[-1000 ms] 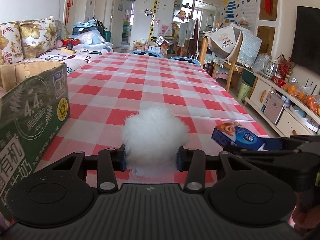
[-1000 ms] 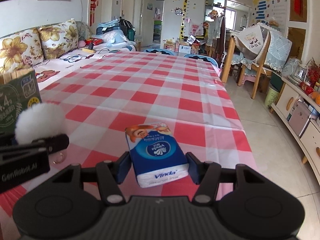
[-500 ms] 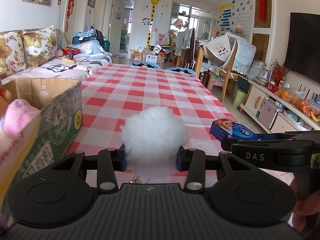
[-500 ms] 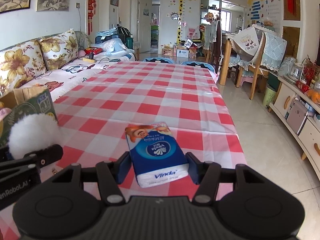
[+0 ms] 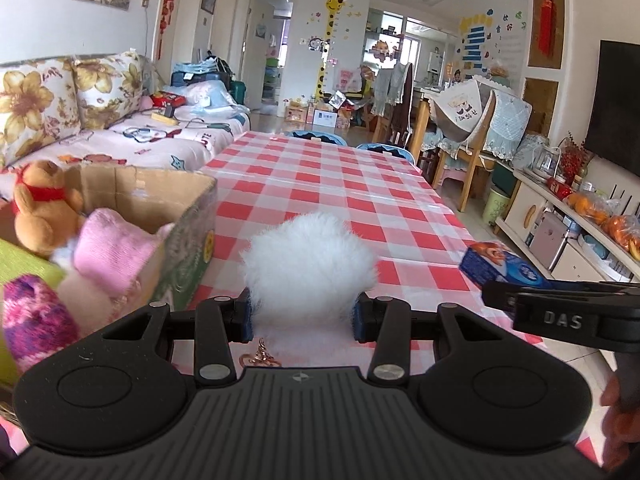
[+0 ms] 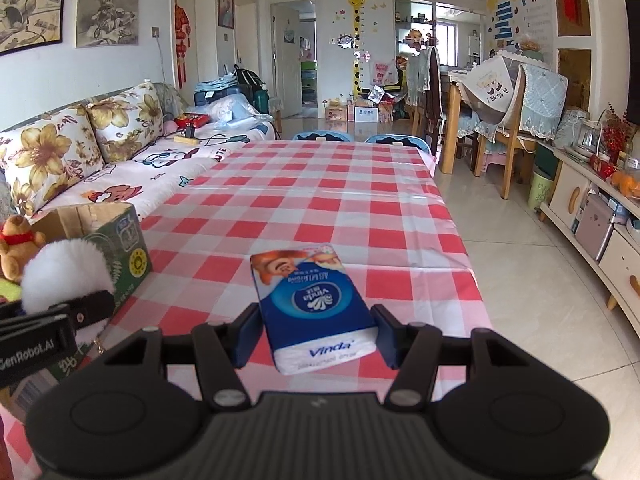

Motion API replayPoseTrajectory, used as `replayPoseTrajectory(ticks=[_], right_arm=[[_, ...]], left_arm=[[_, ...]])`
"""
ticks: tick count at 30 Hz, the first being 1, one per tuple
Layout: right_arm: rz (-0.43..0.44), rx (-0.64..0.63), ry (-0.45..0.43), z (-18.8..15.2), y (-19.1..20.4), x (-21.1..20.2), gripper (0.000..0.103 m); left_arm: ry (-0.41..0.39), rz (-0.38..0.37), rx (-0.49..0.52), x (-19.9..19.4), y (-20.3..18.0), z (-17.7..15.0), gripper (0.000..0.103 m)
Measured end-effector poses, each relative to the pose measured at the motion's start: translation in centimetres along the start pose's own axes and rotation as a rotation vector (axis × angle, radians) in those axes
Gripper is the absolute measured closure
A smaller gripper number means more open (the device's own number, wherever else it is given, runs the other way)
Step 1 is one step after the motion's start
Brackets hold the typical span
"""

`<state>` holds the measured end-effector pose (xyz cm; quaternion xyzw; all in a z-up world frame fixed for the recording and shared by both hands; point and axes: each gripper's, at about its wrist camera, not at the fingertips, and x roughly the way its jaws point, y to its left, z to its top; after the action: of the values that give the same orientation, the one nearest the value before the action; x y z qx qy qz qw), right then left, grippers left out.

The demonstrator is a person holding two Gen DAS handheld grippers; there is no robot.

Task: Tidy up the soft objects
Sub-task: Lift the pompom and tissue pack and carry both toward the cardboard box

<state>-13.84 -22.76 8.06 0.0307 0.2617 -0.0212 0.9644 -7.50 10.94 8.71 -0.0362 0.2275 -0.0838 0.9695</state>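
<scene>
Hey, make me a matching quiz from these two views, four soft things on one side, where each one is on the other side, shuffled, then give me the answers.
Things:
1. white pom-pom
2. tissue pack
3. teddy bear
4. pink sock

Places:
A. in the box, back by the far wall, red scarf on
B. between the right gripper jaws
C. in the box, against its near corner
D. between the left gripper jaws

Pairs: 1-D, 2-B, 3-A, 4-C
</scene>
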Motion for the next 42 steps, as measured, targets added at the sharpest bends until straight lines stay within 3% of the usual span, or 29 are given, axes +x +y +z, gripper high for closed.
replayPoseTrajectory(ticks=[18, 42], right_arm=[[0.049, 0.049, -0.053, 0.4, 1.9, -3.4, 0.045], [0.215, 0.002, -0.142, 3.5, 9.7, -4.6, 0.045]], left_arm=[[-0.072, 0.039, 0.035, -2.0, 0.8, 0.7, 0.05], [-0.097, 0.081, 0.01, -3.7, 2.1, 1.5, 0.05]])
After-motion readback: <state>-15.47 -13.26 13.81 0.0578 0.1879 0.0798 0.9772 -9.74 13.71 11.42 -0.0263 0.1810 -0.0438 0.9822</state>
